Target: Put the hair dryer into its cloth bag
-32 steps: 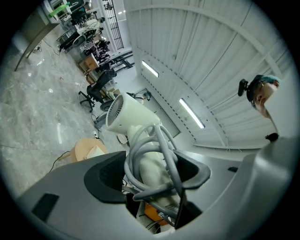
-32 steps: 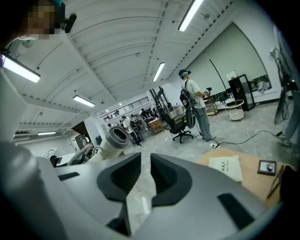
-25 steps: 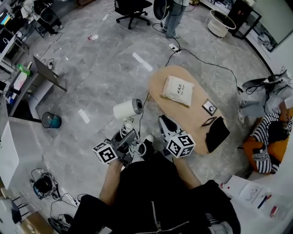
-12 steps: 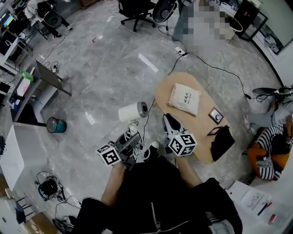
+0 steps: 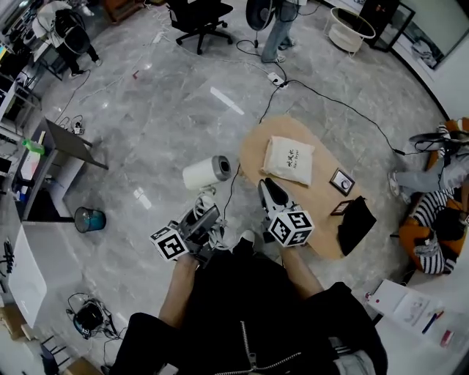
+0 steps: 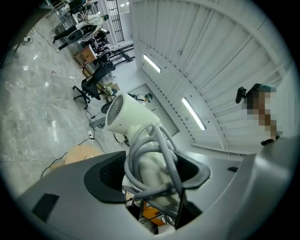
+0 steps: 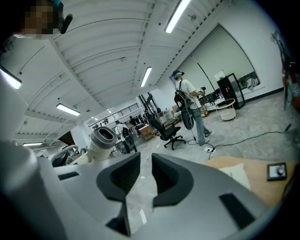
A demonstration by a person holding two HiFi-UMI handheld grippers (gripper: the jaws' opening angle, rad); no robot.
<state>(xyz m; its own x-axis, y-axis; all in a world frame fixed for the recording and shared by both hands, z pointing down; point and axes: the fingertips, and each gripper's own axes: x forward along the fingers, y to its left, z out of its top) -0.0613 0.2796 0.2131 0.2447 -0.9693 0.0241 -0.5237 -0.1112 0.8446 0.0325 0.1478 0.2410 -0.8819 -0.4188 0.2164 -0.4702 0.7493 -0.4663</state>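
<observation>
The white hair dryer [image 5: 207, 173] sticks out level over the floor, its grey cord wound round the handle. My left gripper [image 5: 204, 210] is shut on that handle; in the left gripper view the hair dryer [image 6: 133, 119] and its cord fill the space between the jaws of the left gripper [image 6: 152, 180]. The cream cloth bag [image 5: 288, 160] lies flat on the oval wooden table [image 5: 256, 146]. My right gripper [image 5: 268, 186] hovers at the table's near edge, short of the bag. Its jaws are opening, with a narrow gap and nothing between them [image 7: 146, 159]. The right gripper view also shows the bag [image 7: 236, 174].
On the table past the bag lie a small black square device [image 5: 341, 180] and a black cloth [image 5: 357, 222]. A black cable [image 5: 330, 99] runs over the floor to the table. A person [image 5: 277, 29] stands at the back near an office chair [image 5: 194, 15]. Another person [image 5: 436, 231] sits at the right.
Both grippers have moved forward with me toward the table, the hair dryer still in the left one. The bag now lies closer to the right gripper's tips.
</observation>
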